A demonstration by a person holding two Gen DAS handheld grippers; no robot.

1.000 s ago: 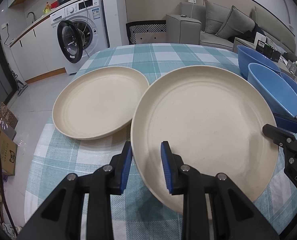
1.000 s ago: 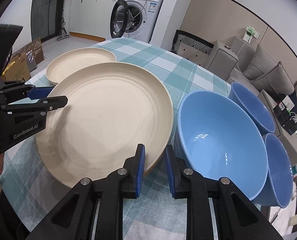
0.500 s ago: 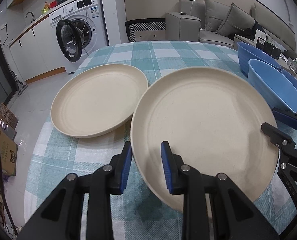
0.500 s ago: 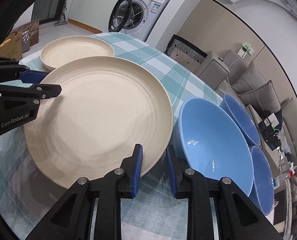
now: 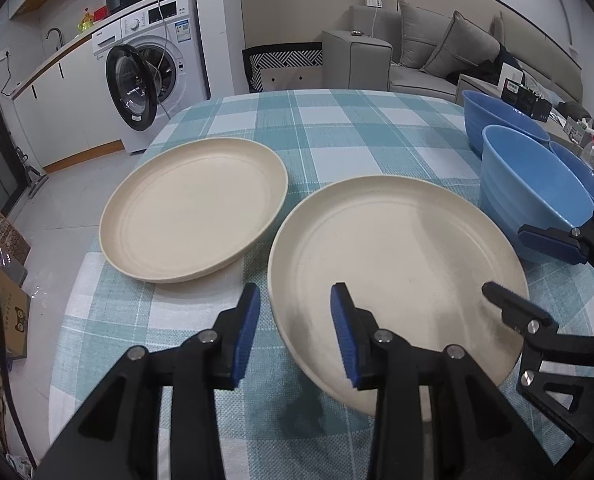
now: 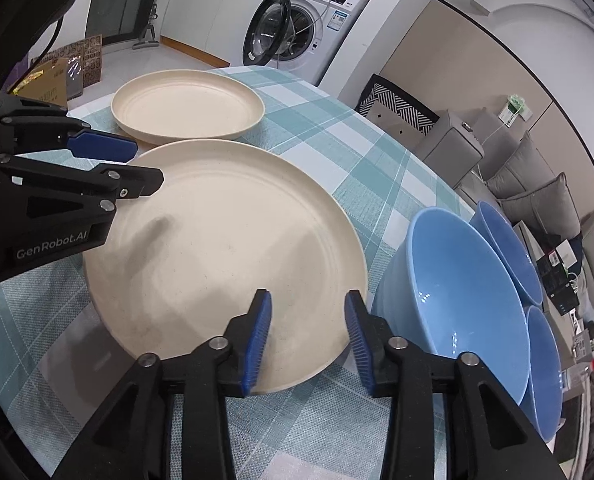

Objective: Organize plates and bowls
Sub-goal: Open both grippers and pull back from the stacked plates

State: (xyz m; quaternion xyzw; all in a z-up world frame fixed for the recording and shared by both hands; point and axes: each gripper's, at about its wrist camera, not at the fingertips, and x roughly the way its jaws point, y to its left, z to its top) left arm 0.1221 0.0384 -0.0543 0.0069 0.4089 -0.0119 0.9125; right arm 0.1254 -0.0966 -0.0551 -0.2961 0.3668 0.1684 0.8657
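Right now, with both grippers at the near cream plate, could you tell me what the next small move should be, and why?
Probably back both grippers straight off the rim. The near cream plate lies flat on the checked tablecloth, apart from the far cream plate. The jaws of the left gripper and right gripper have just been opening; each straddles the rim, pads clear of it, so the plate looks released.

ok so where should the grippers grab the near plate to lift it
Take the near plate by its raised rim, one gripper on each side edge: the left gripper over the left edge, the right gripper over the edge beside the closest blue bowl. It lies flat on the tablecloth, so only the thin upturned lip offers a pinch. Both jaws have just opened and straddle that rim.
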